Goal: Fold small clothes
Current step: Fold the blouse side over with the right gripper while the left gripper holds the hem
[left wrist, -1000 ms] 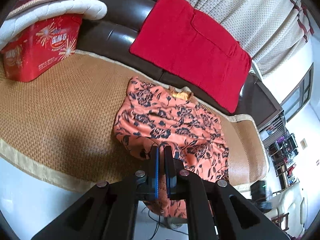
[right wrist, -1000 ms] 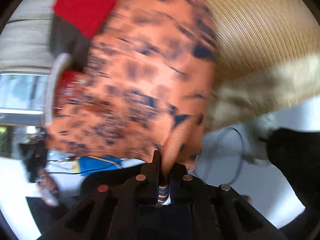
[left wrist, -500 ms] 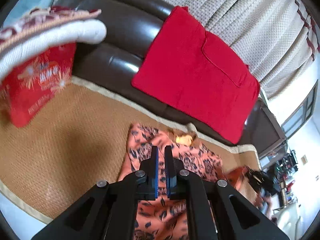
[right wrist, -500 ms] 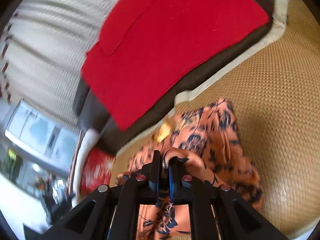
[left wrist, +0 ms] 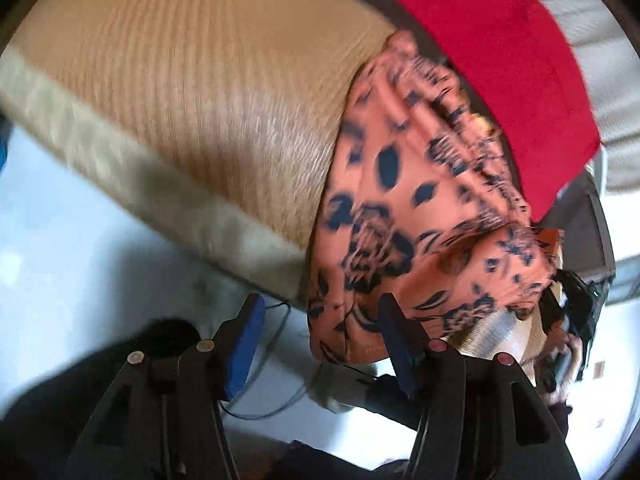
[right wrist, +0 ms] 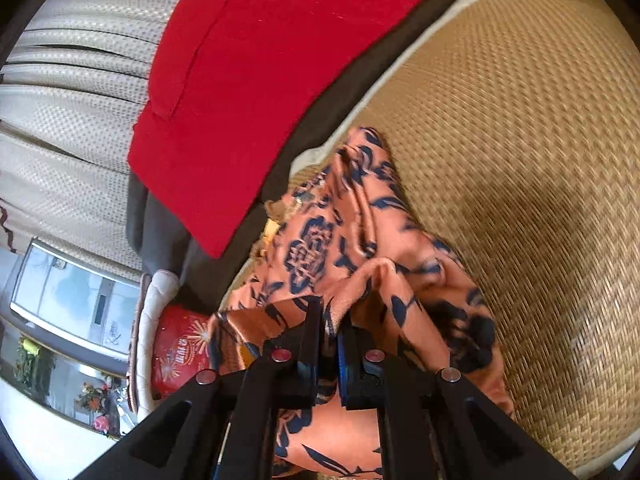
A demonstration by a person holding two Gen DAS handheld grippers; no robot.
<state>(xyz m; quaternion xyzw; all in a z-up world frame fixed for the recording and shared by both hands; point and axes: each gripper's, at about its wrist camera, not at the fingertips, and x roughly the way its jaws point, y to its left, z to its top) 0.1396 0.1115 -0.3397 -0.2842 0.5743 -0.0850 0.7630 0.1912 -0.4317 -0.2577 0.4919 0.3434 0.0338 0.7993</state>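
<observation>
The orange garment printed with dark blue flowers [left wrist: 404, 216] lies crumpled on the woven straw-coloured sofa mat [left wrist: 208, 92], bunched against the mat's front edge with one corner hanging over it. A second ago it was spread flatter across the mat; now a fold has been carried over and the cloth sits doubled in loose ridges.

The left gripper [left wrist: 320, 320], shut a moment back, has dropped toward the mat's front edge and its jaws are opening. Nothing lies between them; the garment's hanging corner is just beside the inner finger. It looks ready to take that corner.

The right gripper [right wrist: 329, 332] stays clamped on a raised pleat of the garment [right wrist: 360, 280], holding it above the mat, and has swung across the mat.

Behind the mat, a flat red cloth [right wrist: 260, 80] lies draped over the dark sofa back.

The first fold seems half made: the lifted pleat has yet to be laid down and smoothed.
</observation>
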